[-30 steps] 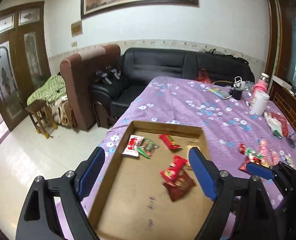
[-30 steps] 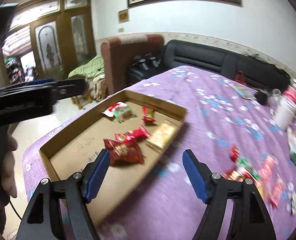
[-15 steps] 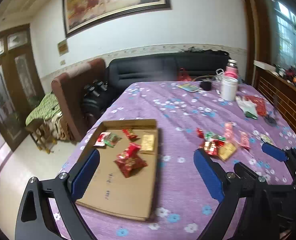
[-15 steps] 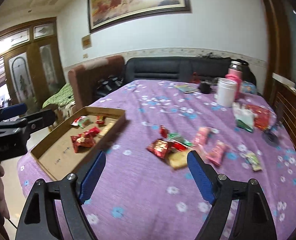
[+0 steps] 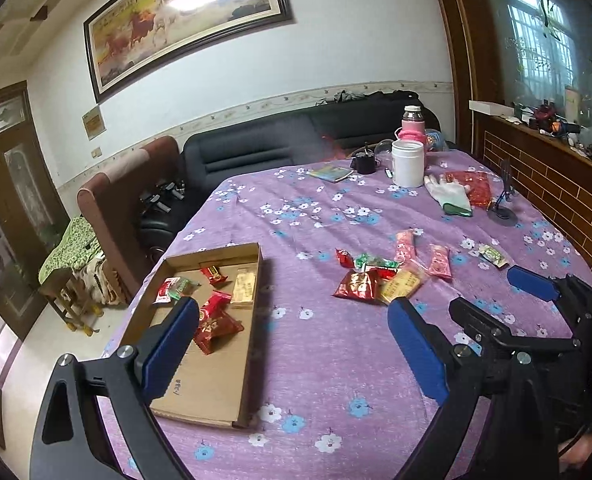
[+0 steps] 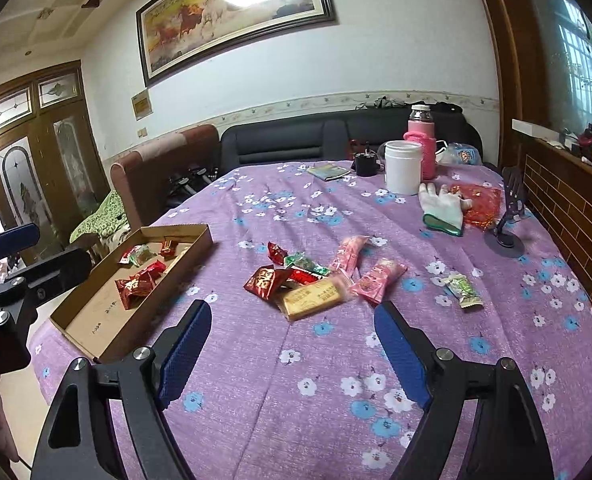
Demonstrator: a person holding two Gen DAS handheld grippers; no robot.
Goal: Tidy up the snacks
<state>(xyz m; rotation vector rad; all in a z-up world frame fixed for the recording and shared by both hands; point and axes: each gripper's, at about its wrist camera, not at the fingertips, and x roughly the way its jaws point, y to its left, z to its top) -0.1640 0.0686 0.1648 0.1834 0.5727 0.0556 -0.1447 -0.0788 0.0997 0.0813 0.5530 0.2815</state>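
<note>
A shallow cardboard tray [image 5: 216, 380] lies at the left edge of the purple flowered table and holds several snack packets, among them a red one [image 5: 216, 326] and a gold bar [image 5: 244, 289]. A loose pile of snacks [image 6: 296, 280] lies mid-table: a red packet [image 6: 266, 280], a gold bar [image 6: 313, 298], pink packets [image 6: 377, 278], and a small green-white one [image 6: 465, 290] apart to the right. My left gripper [image 5: 292, 312] hovers open and empty between tray and pile. My right gripper [image 6: 292, 312] is open and empty just short of the pile.
At the table's far end stand a white jar [image 6: 403, 166] and a pink flask [image 6: 423, 140], with a white glove [image 6: 443, 204], a red bag [image 6: 481, 200] and a phone stand [image 6: 507, 224] nearby. A black sofa [image 5: 256, 148] and brown armchair [image 5: 124, 192] lie beyond the table.
Both grippers have pulled back from over the tray and swung right, towards the loose pile. Their jaws stand a little wider than a second ago, with nothing in them.
</note>
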